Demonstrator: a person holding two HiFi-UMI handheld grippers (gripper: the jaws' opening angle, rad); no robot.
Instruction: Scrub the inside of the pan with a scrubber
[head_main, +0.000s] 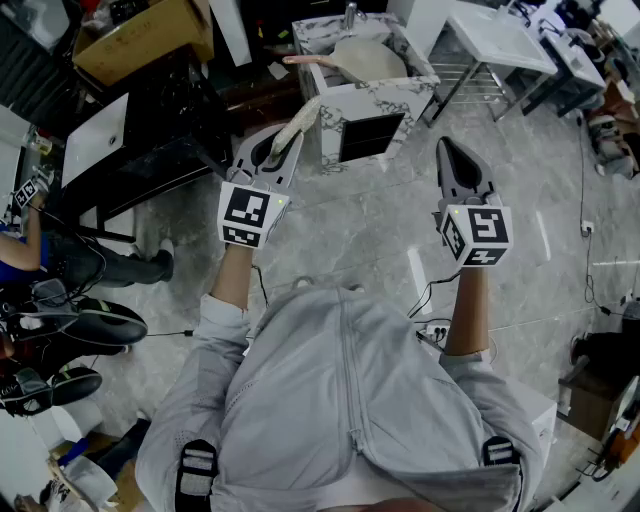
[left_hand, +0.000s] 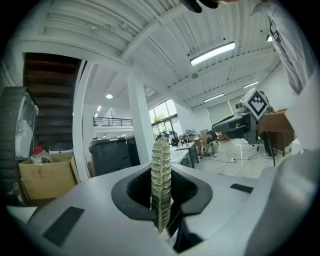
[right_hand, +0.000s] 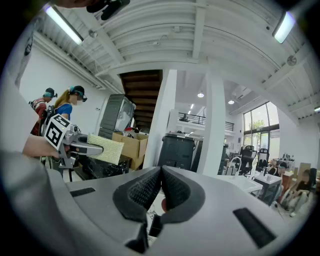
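Note:
A beige pan with a pinkish handle lies in the marble-patterned sink unit at the top of the head view. My left gripper is shut on a pale yellow-green scrubber, held in the air short of the sink. The left gripper view shows the scrubber edge-on, pinched between the jaws. In the right gripper view the scrubber shows as a flat pad. My right gripper hangs to the right of the sink, jaws pressed together with nothing between them.
Grey tiled floor lies between me and the sink unit. A cardboard box and dark shelving stand at the back left. White tables are at the back right. People stand at the far left. A power strip and cable lie near my feet.

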